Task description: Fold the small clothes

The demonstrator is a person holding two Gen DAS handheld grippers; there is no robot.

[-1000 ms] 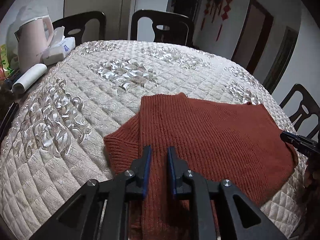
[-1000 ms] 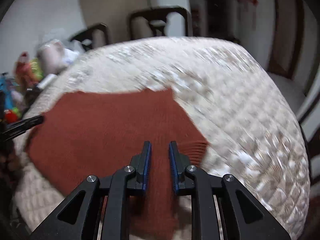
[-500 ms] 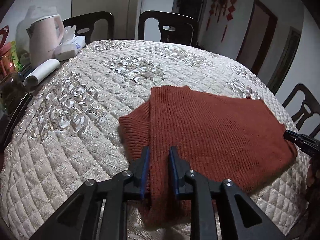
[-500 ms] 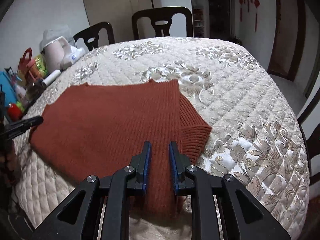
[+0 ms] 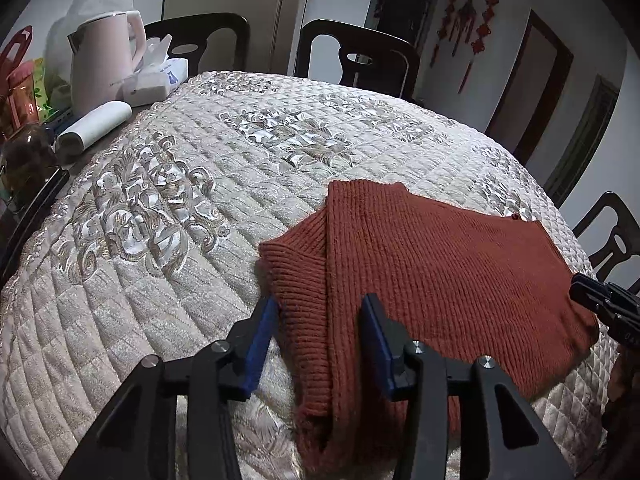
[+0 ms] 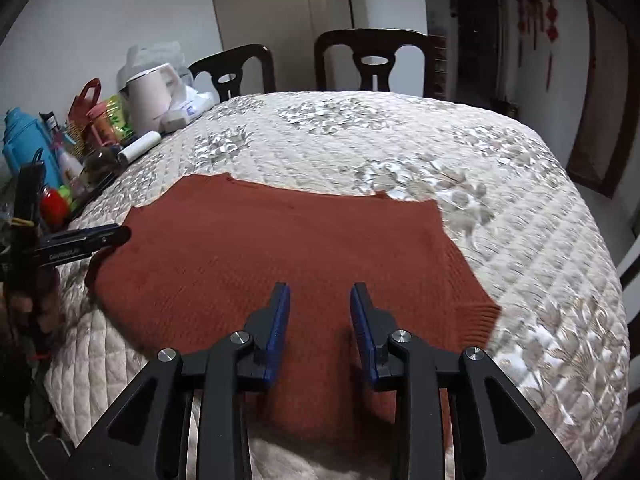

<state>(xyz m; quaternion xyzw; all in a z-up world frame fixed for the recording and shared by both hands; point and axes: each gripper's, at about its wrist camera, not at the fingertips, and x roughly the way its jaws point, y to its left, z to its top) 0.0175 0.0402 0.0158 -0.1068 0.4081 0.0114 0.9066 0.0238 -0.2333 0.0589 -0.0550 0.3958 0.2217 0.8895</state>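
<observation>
Left wrist: left gripper (image 5: pixel 320 312) fingers wide, straddling sweater (image 5: pixel 440 264) edge on surface (image 5: pixel 160 240). Right gripper (image 6: pixel 319 300) fingers wide above sweater, empty.

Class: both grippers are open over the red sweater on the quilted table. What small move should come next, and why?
Probably lift both away. The left gripper and right gripper are open and hold nothing, while the sweater lies flat on the table, both sides folded in.

Sweater (image 6: pixel 280 264) hem behind tongs (image 6: pixel 318 320)
</observation>
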